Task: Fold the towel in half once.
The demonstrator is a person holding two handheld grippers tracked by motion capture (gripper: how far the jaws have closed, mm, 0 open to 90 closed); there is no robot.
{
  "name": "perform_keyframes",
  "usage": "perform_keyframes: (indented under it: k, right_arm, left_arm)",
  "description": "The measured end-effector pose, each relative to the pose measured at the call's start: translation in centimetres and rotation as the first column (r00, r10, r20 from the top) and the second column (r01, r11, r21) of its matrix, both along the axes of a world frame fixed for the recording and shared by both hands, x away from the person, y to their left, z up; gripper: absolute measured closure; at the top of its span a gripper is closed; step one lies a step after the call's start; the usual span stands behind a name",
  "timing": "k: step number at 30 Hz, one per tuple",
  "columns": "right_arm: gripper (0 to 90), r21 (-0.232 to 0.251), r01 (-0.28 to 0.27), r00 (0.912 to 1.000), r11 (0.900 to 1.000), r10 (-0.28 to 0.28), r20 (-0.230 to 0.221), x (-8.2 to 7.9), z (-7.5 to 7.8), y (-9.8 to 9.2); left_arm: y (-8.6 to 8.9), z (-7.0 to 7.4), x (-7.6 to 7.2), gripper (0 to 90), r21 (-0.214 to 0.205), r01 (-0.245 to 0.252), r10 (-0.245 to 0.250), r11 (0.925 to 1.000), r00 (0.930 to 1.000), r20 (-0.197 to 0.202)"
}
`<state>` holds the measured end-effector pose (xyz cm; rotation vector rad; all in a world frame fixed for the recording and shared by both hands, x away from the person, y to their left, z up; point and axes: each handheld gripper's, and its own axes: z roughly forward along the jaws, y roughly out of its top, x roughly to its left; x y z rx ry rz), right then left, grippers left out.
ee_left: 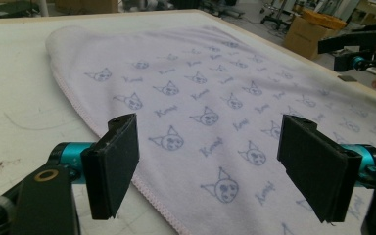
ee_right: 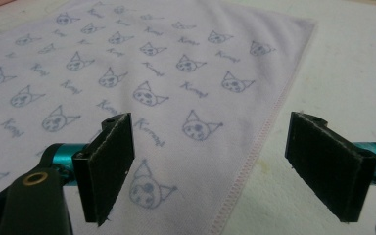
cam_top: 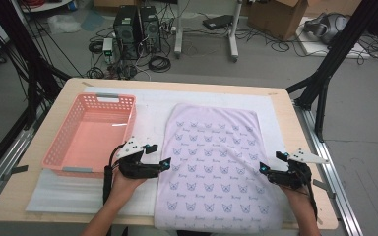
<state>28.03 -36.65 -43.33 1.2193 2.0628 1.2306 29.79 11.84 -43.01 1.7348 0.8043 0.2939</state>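
A pale lilac towel (cam_top: 216, 162) with a blue cat-face print lies flat on the table, reaching to the near edge. My left gripper (cam_top: 163, 163) hovers at the towel's left hem, jaws wide open and nothing between them; in the left gripper view the hem runs under the left jaw and the towel (ee_left: 210, 107) spreads ahead of the left gripper (ee_left: 210, 166). My right gripper (cam_top: 263, 169) sits at the towel's right hem, also open. In the right gripper view the stitched hem of the towel (ee_right: 142, 78) passes between the jaws of the right gripper (ee_right: 208, 166), untouched.
A pink plastic basket (cam_top: 64, 147) stands left of the towel, close to my left hand. A white foam mat (cam_top: 147, 105) covers the wooden table (cam_top: 300, 147). Beyond the table are computer towers, cables and cardboard boxes on the floor.
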Motion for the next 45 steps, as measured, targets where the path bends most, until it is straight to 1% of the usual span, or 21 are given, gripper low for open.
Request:
perform_keyframes:
  k: [3, 6, 9, 13, 14, 17, 20, 24, 25, 26, 28, 32, 33, 35, 36, 38, 40, 41, 42, 44, 45]
  right_arm:
    - [17.4, -0.009, -0.011, 0.9999, 0.9999, 0.011, -0.013, 0.4, -0.1, 0.1]
    - [17.4, 0.005, -0.012, 0.9995, 0.9999, 0.012, -0.03, 0.6, -0.1, 0.1]
    - [17.4, 0.002, -0.015, 0.9987, 0.9999, 0.015, -0.048, 0.8, -0.2, 0.1]
    - [17.4, 0.019, 0.0, 0.9972, 0.9998, 0.001, -0.075, 1.9, -0.6, -0.5]
    - [17.4, 0.017, 0.009, 0.9959, 0.9998, -0.008, -0.09, 2.2, -0.7, -0.7]
    - [17.7, 0.012, 0.032, 0.9935, 0.9994, -0.03, -0.11, 3.0, -0.7, -1.1]
    - [18.2, -0.001, 0.043, 0.9905, 0.9991, -0.043, -0.13, 3.7, -0.5, -1.5]
    - [22.0, -0.026, 0.053, 0.9875, 0.9982, -0.056, -0.147, 4.7, -0.1, -1.7]
    - [23.4, -0.028, 0.054, 0.9868, 0.9982, -0.057, -0.152, 4.9, 0.0, -1.6]
    - [24.7, -0.031, 0.055, 0.9867, 0.998, -0.059, -0.151, 5.2, 0.1, -1.6]
    - [27.0, -0.044, 0.057, 0.9856, 0.9974, -0.063, -0.157, 5.8, 0.2, -1.5]
    - [31.3, -0.059, 0.064, 0.9805, 0.9962, -0.073, -0.183, 7.2, 0.1, -1.0]
    - [32.0, -0.061, 0.066, 0.98, 0.9959, -0.077, -0.184, 7.5, 0.2, -1.0]
    - [33.3, -0.048, 0.076, 0.9791, 0.9959, -0.084, -0.185, 8.1, 0.3, -0.9]
    - [34.1, -0.047, 0.081, 0.9777, 0.9956, -0.088, -0.19, 8.3, 0.3, -0.9]
    - [34.8, -0.059, 0.079, 0.9742, 0.9951, -0.089, -0.207, 9.2, 0.3, -0.7]
    - [35.0, -0.072, 0.078, 0.9735, 0.9943, -0.092, -0.21, 10.0, 0.2, -0.4]
    - [35.1, -0.073, 0.083, 0.9726, 0.9939, -0.097, -0.211, 10.3, 0.1, -0.2]
    - [35.3, -0.082, 0.083, 0.9719, 0.9932, -0.099, -0.214, 10.7, -0.1, -0.1]
    - [36.1, -0.097, 0.086, 0.9696, 0.9916, -0.106, -0.22, 11.2, -0.4, 0.1]
    - [37.0, -0.094, 0.087, 0.968, 0.9917, -0.106, -0.227, 11.4, -0.6, 0.2]
  left_arm:
    - [-0.2, -0.2, -0.1, 24.1, 0.012, 0.002, -0.002, 0.9999, 1.0, -0.007]
    - [-0.4, -0.3, 0.0, 24.0, 0.022, 0.009, -0.009, 0.9997, 0.9999, -0.011]
    - [-0.5, 0.0, 0.3, 23.8, 0.007, -0.009, 0.009, 0.9999, 0.9998, -0.019]
    - [-0.4, 0.3, 0.9, 23.9, -0.004, -0.033, 0.033, 0.9994, 0.9994, -0.012]
    - [-0.5, 0.2, 1.1, 23.9, -0.008, -0.043, 0.043, 0.999, 0.999, -0.008]
    - [-0.8, 0.1, 1.8, 23.8, -0.001, -0.072, 0.072, 0.9974, 0.997, -0.027]
    - [-0.9, 0.2, 2.6, 24.7, 0.015, -0.096, 0.096, 0.9953, 0.9949, -0.032]
    - [-0.9, 0.6, 3.6, 25.6, -0.013, -0.105, 0.105, 0.9943, 0.9932, -0.052]
    - [-0.9, 0.7, 3.9, 25.7, -0.01, -0.116, 0.115, 0.9932, 0.9917, -0.058]
    - [-1.0, 0.8, 4.2, 26.0, 0.006, -0.125, 0.125, 0.9922, 0.9896, -0.072]
    - [-1.4, 1.1, 4.8, 26.9, 0.024, -0.13, 0.131, 0.9913, 0.9885, -0.075]
    - [-2.2, 1.2, 6.5, 28.7, 0.082, -0.157, 0.165, 0.9842, 0.9812, -0.1]
    - [-2.4, 1.1, 7.0, 29.2, 0.088, -0.176, 0.184, 0.9805, 0.9778, -0.099]
    - [-2.4, 0.9, 7.9, 30.3, 0.101, -0.189, 0.201, 0.9767, 0.9721, -0.121]
    - [-2.6, 0.6, 8.5, 30.6, 0.12, -0.21, 0.225, 0.9703, 0.9658, -0.129]
    - [-2.7, 0.2, 9.2, 31.0, 0.13, -0.216, 0.234, 0.9678, 0.9613, -0.146]
    - [-2.8, -0.3, 10.0, 31.0, 0.142, -0.241, 0.26, 0.9601, 0.9555, -0.139]
    - [-2.8, -0.6, 10.5, 31.5, 0.158, -0.249, 0.273, 0.9557, 0.9486, -0.16]
    - [-2.8, -0.8, 10.8, 31.4, 0.163, -0.256, 0.283, 0.9528, 0.9447, -0.167]
    - [-2.9, -1.1, 11.4, 31.7, 0.17, -0.266, 0.295, 0.9488, 0.9392, -0.176]
    - [-3.1, -1.3, 11.7, 31.8, 0.17, -0.262, 0.291, 0.95, 0.9395, -0.18]
